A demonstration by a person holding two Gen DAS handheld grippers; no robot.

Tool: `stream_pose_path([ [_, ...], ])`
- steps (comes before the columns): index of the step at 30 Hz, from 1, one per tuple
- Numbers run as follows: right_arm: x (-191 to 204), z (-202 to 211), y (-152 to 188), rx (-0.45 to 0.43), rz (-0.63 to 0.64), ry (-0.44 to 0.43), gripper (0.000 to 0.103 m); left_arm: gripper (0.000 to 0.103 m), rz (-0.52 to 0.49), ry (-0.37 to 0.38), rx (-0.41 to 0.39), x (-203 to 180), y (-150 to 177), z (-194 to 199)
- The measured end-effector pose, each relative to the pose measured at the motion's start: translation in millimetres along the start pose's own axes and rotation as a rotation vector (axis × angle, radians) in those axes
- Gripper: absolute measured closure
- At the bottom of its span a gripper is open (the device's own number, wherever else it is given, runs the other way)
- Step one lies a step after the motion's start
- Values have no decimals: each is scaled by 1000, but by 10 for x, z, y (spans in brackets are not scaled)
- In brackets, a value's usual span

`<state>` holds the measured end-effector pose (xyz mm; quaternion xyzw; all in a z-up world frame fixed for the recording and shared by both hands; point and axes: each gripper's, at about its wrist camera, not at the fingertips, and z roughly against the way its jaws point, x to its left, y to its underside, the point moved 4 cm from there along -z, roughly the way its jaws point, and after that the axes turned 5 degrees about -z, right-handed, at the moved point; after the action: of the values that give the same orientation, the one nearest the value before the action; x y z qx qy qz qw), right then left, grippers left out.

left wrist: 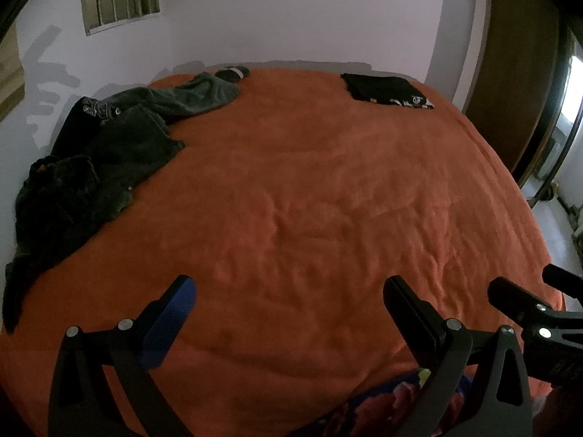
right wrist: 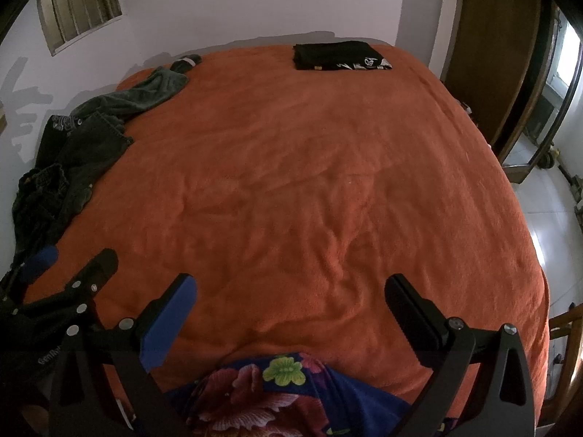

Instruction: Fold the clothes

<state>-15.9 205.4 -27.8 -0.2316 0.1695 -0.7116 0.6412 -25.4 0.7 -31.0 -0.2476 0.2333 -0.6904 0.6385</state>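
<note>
Orange bed (right wrist: 291, 182), dark trousers (left wrist: 91, 167) lengthwise along its left edge, both grippers' fingers (left wrist: 171, 324) spread, empty.

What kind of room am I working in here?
Most likely a home bedroom. A wide bed under an orange cover fills the view, clothes lie on it: a loose dark pile at the left edge and a folded black shirt at the far end. A barred window sits in the wall.

White walls (right wrist: 255, 0), barred window (right wrist: 78, 7), wood door (right wrist: 488, 54).
</note>
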Motion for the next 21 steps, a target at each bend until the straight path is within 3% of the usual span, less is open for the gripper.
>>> stream_pose_path([
  [21,-2,-7,28,-2,9,-1,0,0,-19,-15,-5,-48,-2,41],
])
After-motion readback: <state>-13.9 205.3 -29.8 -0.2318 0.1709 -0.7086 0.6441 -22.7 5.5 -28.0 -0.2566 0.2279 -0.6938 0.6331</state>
